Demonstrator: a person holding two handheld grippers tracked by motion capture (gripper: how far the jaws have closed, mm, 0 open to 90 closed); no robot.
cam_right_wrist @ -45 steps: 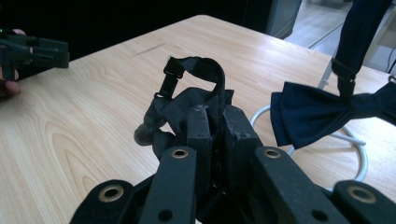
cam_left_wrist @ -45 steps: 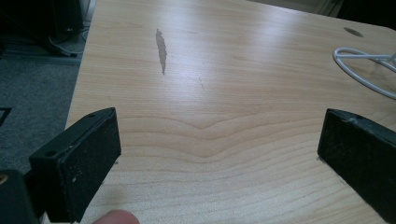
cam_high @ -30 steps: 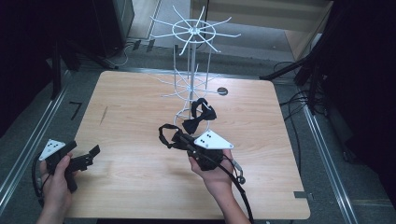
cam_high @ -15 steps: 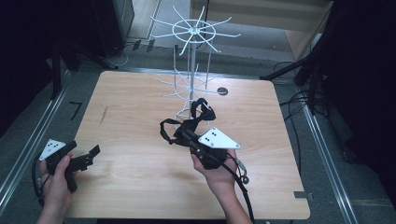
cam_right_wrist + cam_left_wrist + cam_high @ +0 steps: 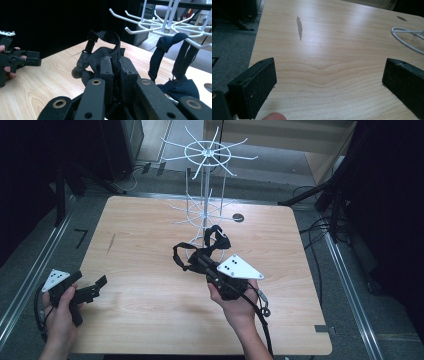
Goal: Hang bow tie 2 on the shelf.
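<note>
My left tool (image 5: pixel 82 290) idles spread wide over the bare wooden surface (image 5: pixel 150 295) at its left edge, while my right tool (image 5: pixel 207 265) clamps a black strap (image 5: pixel 110 50) near the white wire rack (image 5: pixel 205 210), presumably to hook it beside the dark bow tie (image 5: pixel 180 90).

The worktop (image 5: pixel 150 245) is pale wood grain with one dark streak (image 5: pixel 299 26). The wire rack (image 5: pixel 205 180) is white. Both bow ties (image 5: pixel 178 87) look black or dark navy. The tongs (image 5: pixel 329 85) are black.
</note>
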